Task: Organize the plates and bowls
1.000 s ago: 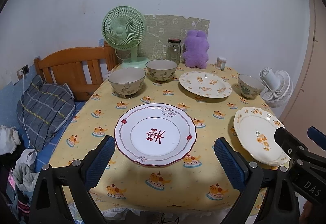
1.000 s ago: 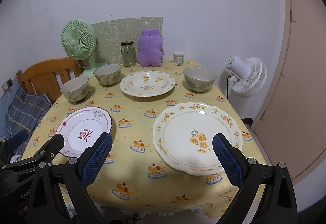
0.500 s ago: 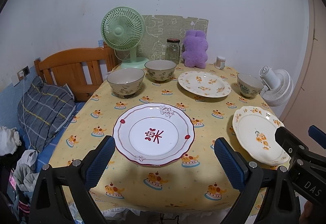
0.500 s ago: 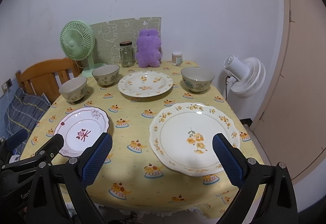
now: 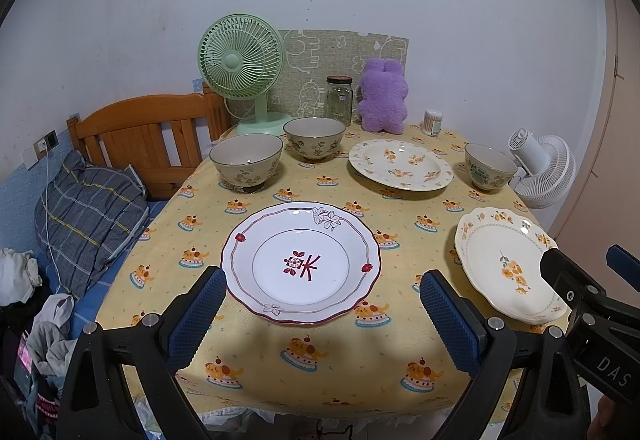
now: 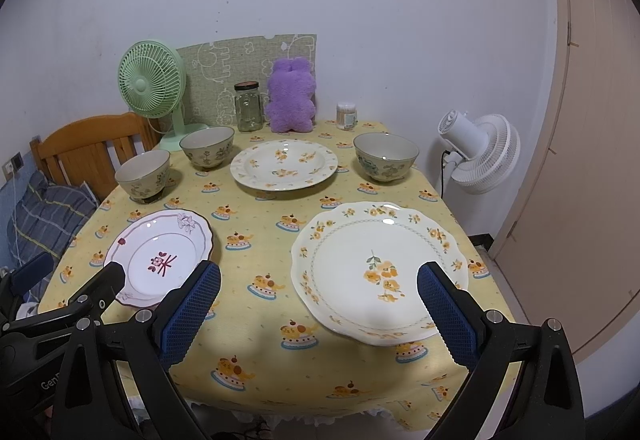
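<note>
The table (image 5: pixel 320 372) wears a yellow cloth printed with small cakes, and all the dishes rest on it, apart from each other. The largest dish is the cream plate with orange flowers (image 6: pixel 380 272) and a wavy rim, near the right front edge. The left gripper (image 5: pixel 320 320) and the right gripper (image 6: pixel 318 314) hover low before the table edge, both spread wide and holding nothing; their pads are blue and ribbed. At the left front lies the glossy white plate with a red flower mark (image 5: pixel 300 262), its edge scalloped. At the back is a round floral plate (image 5: pixel 400 163). Two speckled ceramic bowls (image 5: pixel 246 163) (image 5: pixel 314 137) stand at the back left, and a third bowl (image 5: pixel 489 169) at the back right. Behind them are a green fan (image 5: pixel 242 57), a fluffy purple plush toy (image 5: pixel 382 95) and a glass jar (image 5: pixel 339 99).
</note>
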### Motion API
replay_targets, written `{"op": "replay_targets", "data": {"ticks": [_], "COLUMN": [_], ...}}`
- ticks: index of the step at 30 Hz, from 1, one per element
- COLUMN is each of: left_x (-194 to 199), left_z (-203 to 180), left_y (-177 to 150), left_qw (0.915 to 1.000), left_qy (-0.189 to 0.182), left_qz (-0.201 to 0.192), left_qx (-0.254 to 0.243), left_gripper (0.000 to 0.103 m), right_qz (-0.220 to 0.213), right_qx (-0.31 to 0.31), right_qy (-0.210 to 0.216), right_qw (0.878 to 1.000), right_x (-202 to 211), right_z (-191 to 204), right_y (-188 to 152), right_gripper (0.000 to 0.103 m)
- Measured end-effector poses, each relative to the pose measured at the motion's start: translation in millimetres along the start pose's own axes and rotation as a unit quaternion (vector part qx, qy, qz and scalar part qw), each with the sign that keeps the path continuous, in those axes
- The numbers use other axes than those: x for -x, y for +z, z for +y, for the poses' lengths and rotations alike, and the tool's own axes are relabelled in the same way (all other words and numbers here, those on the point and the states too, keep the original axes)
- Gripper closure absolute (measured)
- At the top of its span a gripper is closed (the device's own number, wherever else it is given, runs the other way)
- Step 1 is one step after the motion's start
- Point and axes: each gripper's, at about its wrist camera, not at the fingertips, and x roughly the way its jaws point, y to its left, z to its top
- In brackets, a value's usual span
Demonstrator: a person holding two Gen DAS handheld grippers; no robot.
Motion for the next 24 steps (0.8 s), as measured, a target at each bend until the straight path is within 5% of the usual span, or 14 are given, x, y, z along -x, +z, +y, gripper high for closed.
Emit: {"op": "replay_targets", "data": {"ticks": [24], "left_x": [-32], "left_z": [14], "left_y": [22], "left_qw": [0.9995], "left_qy": [-0.015], "left_qz": [0.018], "left_qx": [-0.019], "left_gripper": [0.01], "right_qz": [0.015], "right_qx": [0.004], "right_qy": [-0.022], "right_qw": [1.0], "right_x": [-22], "right_z": [20], "right_y": [13], "right_gripper": [0.003]}}
